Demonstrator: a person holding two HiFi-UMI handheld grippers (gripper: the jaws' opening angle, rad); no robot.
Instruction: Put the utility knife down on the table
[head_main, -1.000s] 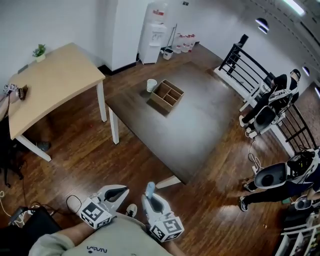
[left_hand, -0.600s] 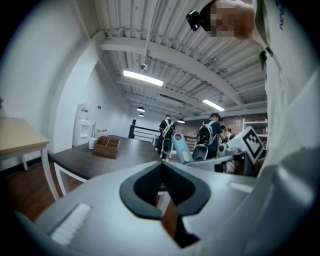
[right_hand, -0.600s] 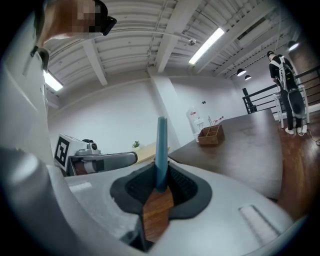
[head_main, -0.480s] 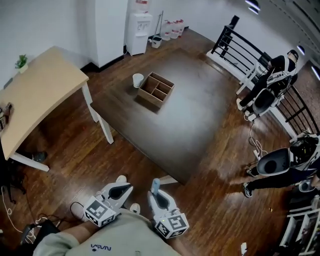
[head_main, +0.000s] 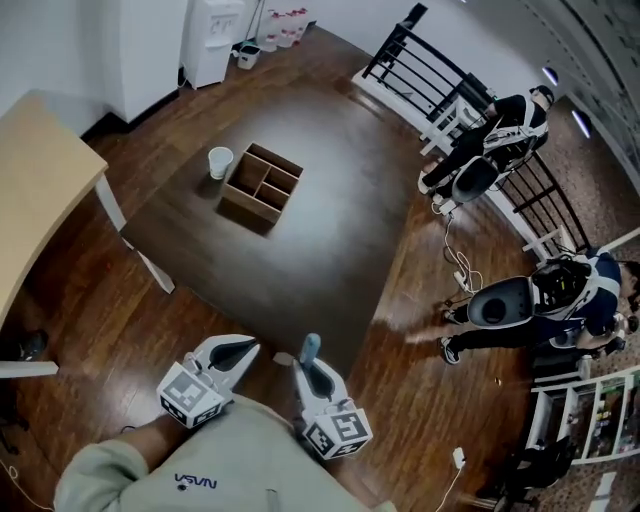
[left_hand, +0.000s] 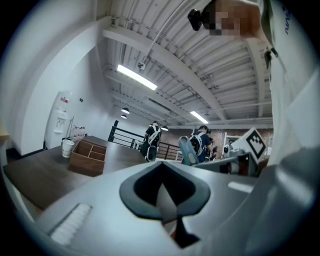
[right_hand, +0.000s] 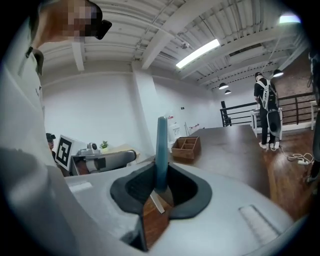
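Observation:
The utility knife (head_main: 309, 348), a slim blue-grey handle, stands up out of my right gripper (head_main: 307, 366), which is shut on it; in the right gripper view the utility knife (right_hand: 161, 147) rises straight from between the dark pads of the right gripper (right_hand: 159, 192). My left gripper (head_main: 233, 352) is beside it at the left, shut with nothing in it, and the left gripper (left_hand: 162, 196) shows its pads meeting. Both are held close to my body, over the wooden floor just short of the dark table (head_main: 340, 210).
On the dark table stand a wooden compartment box (head_main: 261, 186) and a white cup (head_main: 220, 161). A light wooden table (head_main: 35, 190) is at the left. People (head_main: 485, 135) stand by a black railing (head_main: 425, 55) at the right; cables (head_main: 455, 275) lie on the floor.
Both grippers have come forward toward the near corner of the dark table, which now lies closer ahead. The knife stays held in the right gripper.

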